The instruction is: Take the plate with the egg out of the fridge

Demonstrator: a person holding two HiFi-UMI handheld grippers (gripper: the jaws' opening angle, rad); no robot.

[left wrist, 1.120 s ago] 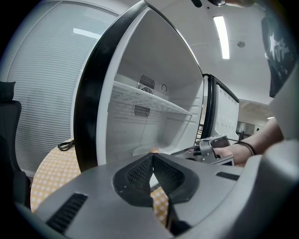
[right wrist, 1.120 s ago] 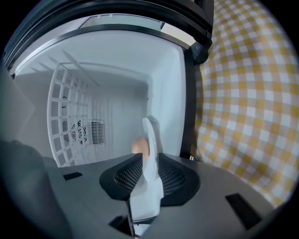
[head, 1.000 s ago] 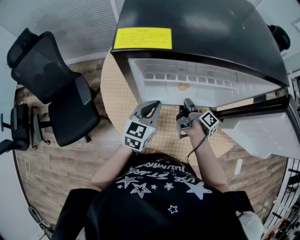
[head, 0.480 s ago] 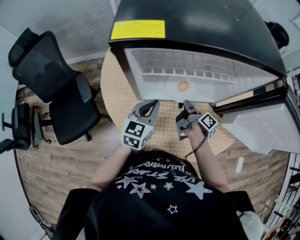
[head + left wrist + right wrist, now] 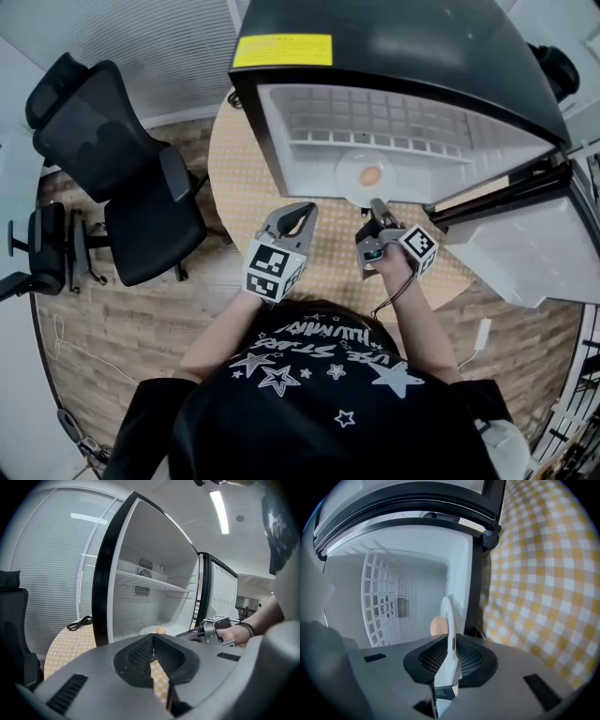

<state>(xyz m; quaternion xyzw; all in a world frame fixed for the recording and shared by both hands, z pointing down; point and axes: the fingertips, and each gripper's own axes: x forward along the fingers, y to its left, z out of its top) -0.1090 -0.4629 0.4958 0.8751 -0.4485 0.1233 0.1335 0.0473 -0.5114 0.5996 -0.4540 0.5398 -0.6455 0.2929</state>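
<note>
One yellow label (image 5: 281,50) sits on the black top of the fridge (image 5: 403,37), at about 11 o'clock in the head view. Its print is too small to read. Each claw carries a cube (image 5: 275,267) of black-and-white square markers. The person's black shirt (image 5: 309,375) shows white stars and lettering I cannot make out.

The fridge stands open on a table (image 5: 239,187) covered with a yellow checked cloth. The plate (image 5: 349,178) lies at the compartment's front lip, close to the edge. A white wire shelf (image 5: 375,131) crosses the compartment at 12 o'clock of the plate. The door (image 5: 525,253) is swung out toward 4 o'clock of the plate. Bare cloth lies open between the front lip and the person. It is wider toward 9 o'clock, up to a black chair (image 5: 122,169) beside the table.

The right claw (image 5: 378,208) reaches the plate's near rim from 6 o'clock and grips it. Its own view shows the thin white rim edge-on between the pads, both touching it. Those jaws have just eased a little apart, with the rim between them. The left claw (image 5: 302,208) hovers over the cloth at 8 o'clock of the plate, apart from it. Its jaws meet tip to tip with nothing between them.

The plate is round, white and shallow. One tan egg (image 5: 369,174) rests near its centre.
</note>
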